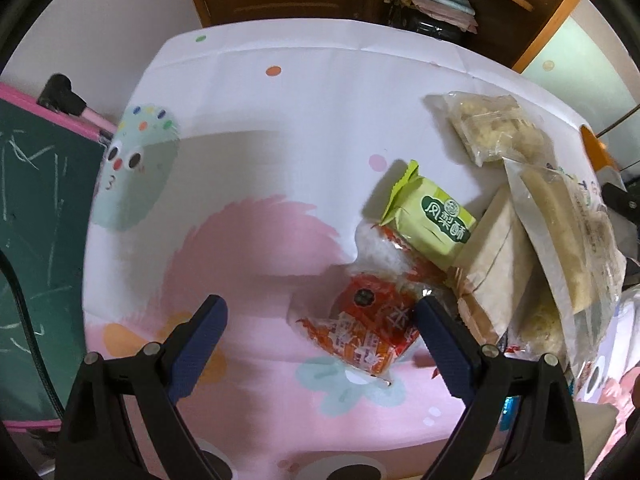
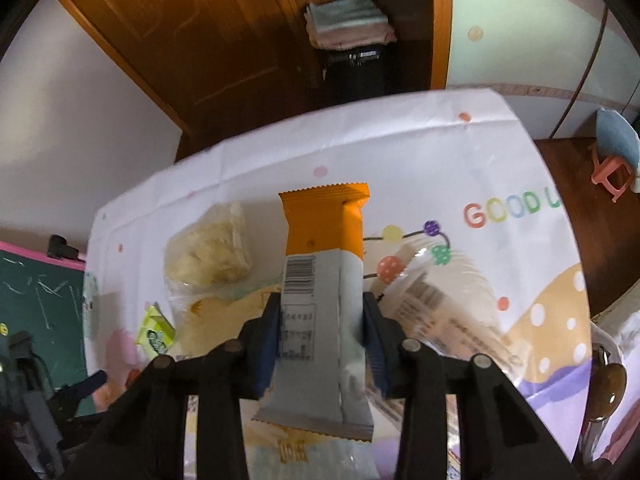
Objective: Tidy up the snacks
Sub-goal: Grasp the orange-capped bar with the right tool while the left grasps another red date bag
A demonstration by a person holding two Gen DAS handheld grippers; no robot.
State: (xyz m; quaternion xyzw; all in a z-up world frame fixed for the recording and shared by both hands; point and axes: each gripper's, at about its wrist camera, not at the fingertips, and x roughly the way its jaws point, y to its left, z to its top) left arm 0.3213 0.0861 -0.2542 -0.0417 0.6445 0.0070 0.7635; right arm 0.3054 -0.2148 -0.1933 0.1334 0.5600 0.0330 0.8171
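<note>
The orange-and-grey foil-wrapped snack bar sits mid-frame in the right wrist view, clamped across its grey lower half by the right tongs, jaws narrowed onto the wrapper w/ pads pressing both long edges. It looks light, fairly stiff lengthwise, but the film is slick and crinkly, so a mid-body pinch seems safer than the crimped end seals. The right tongs angle steeply down toward the cartoon-print cloth-covered worktop. In the left wrist view the left tongs point about straight down, jaws wide apart, holding nothing, w/ the red-orange crinkly plastic snack packet lying between them on the cloth at lower centre. That packet looks soft, light, crushable; best taken across its narrow width. The green pillow-pack pastry lies just above-right, touching it.
</note>
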